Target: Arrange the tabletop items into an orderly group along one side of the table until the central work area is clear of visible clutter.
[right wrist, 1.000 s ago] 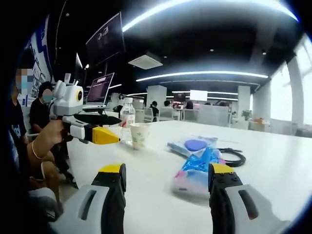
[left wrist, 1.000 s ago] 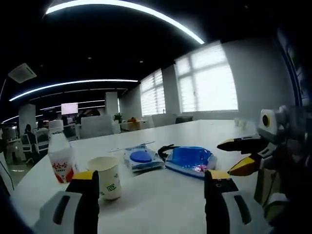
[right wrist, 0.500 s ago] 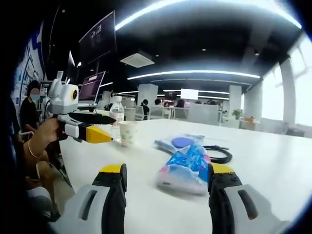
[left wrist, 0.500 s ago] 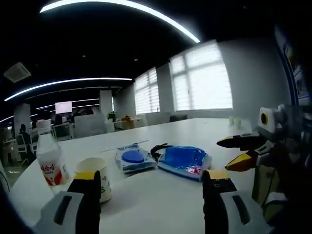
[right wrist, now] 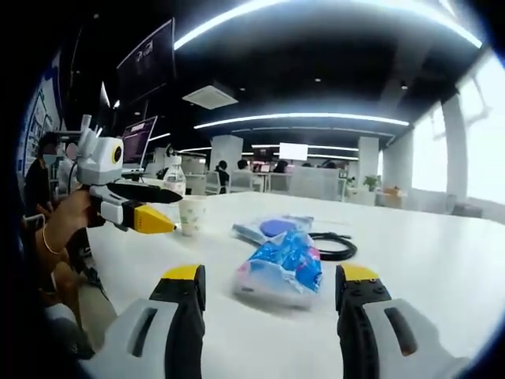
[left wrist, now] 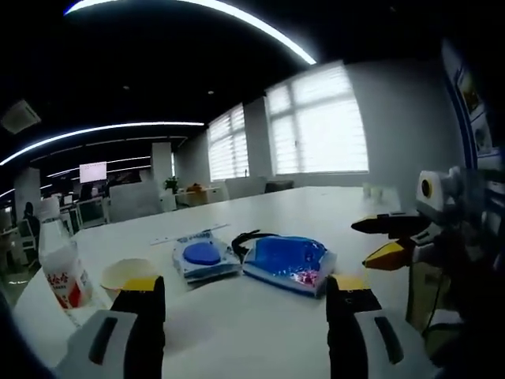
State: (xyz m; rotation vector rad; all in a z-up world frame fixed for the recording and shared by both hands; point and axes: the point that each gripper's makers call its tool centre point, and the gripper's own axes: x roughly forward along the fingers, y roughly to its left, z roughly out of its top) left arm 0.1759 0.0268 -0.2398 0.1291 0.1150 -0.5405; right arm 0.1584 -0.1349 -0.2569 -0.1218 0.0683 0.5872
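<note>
Jaws apart, blue packet seemingly between.

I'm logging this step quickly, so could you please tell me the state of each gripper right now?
Left gripper: open, holding nothing, above the table.
Right gripper: open, holding nothing, facing the blue bag.

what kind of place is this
Likely an open-plan office: a long white table, desks with monitors and seated people behind it, strip ceiling lights, and big blinded windows.
</note>
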